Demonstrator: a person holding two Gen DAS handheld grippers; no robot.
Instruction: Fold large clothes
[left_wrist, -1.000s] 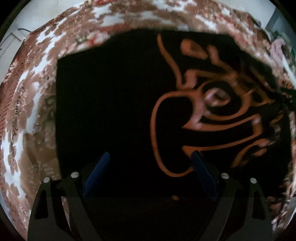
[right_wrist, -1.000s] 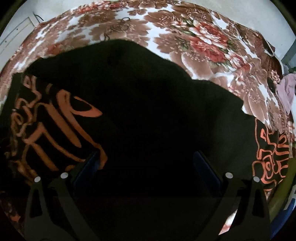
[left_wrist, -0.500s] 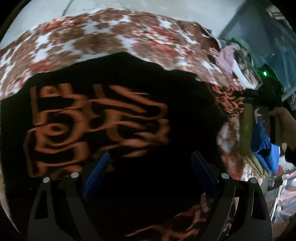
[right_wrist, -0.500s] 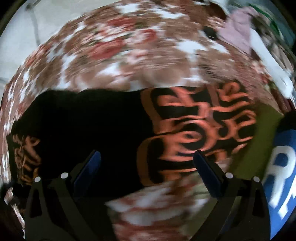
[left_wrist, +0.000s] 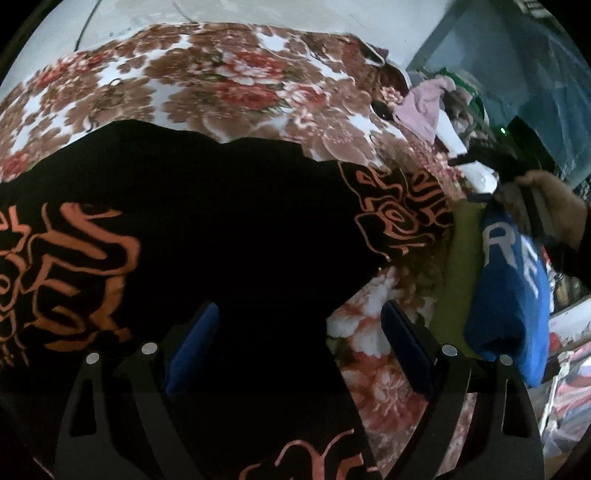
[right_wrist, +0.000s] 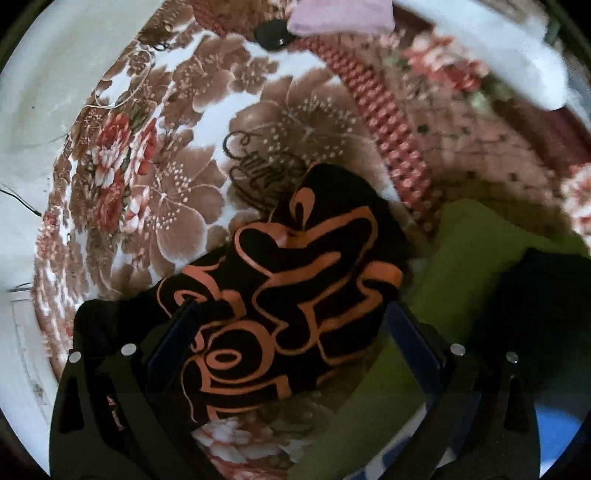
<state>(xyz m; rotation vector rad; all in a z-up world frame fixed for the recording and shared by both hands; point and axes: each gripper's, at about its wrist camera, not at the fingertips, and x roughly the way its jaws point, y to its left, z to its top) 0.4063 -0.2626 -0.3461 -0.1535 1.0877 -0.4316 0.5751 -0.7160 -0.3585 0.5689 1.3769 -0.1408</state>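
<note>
A large black garment (left_wrist: 229, 229) with orange line print lies spread on a floral blanket (left_wrist: 229, 81). My left gripper (left_wrist: 299, 345) hovers over its lower right part, jaws wide apart, with nothing between the blue pads (left_wrist: 192, 343). The right gripper (right_wrist: 295, 341) also stands open, pointing steeply down. Under it lies the printed end of the black garment (right_wrist: 295, 295), not gripped. In the left wrist view a person's hand (left_wrist: 550, 206) holds that right gripper at the far right.
An olive green garment (right_wrist: 465, 266) and a blue one with white letters (left_wrist: 513, 280) lie stacked right of the black garment. Pink cloth (left_wrist: 424, 103) and a white item (right_wrist: 517, 62) sit at the blanket's far corner. Pale floor (right_wrist: 44, 110) borders the blanket.
Both grippers have swept to the right across the black garment. The right one has rolled and now hangs over the printed end beside the green garment. Jaws stayed wide.
</note>
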